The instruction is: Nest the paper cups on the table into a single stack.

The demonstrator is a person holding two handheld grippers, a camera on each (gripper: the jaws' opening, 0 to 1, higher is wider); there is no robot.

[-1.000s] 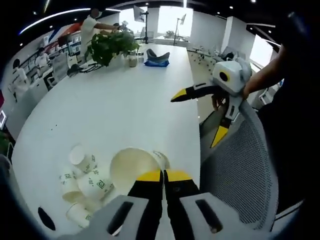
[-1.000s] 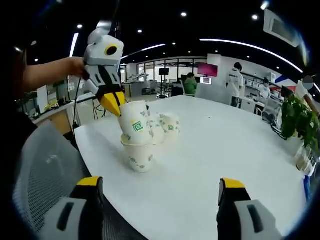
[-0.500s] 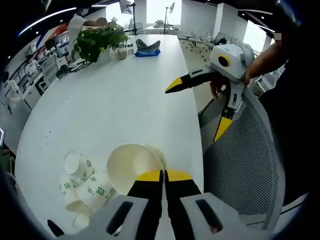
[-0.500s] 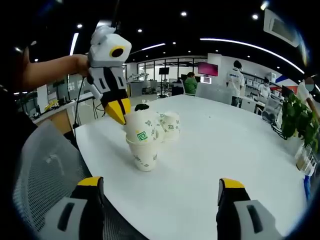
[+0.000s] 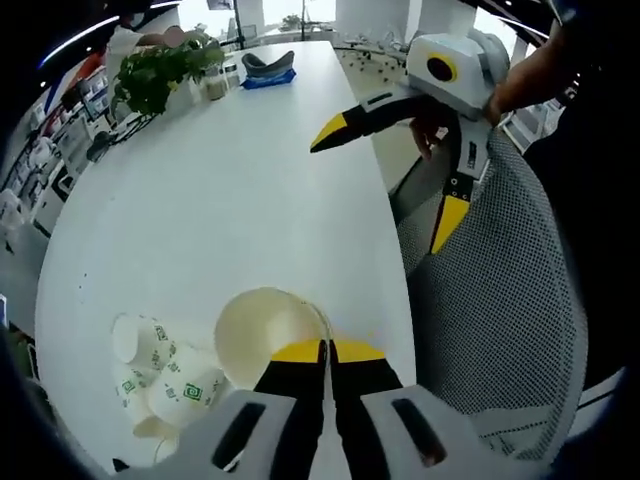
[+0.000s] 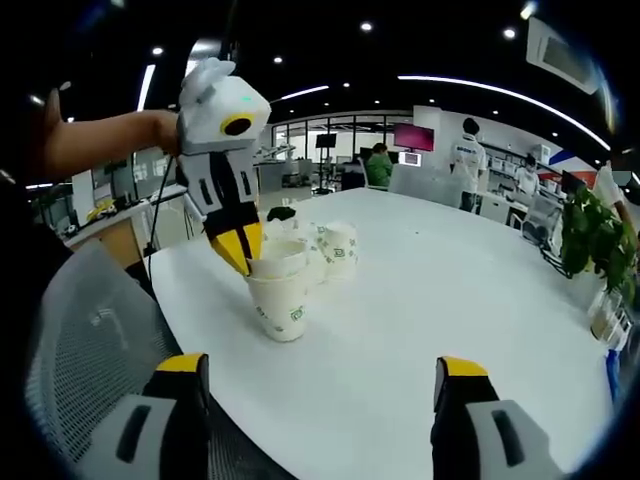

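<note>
- While the left gripper [image 6: 243, 255] pinches the held cup [image 5: 268, 335] by its rim, jaws pressed together, that cup sits nested in the upright cup [image 6: 280, 310] near the table [image 5: 220, 200] edge.
- Right gripper [image 6: 315, 385]: jaws spread, holding nothing.
- Loose cups [image 5: 150, 365] lie just beside.
- Judgement: thin paper is light and crushable; grip rims gently.
</note>
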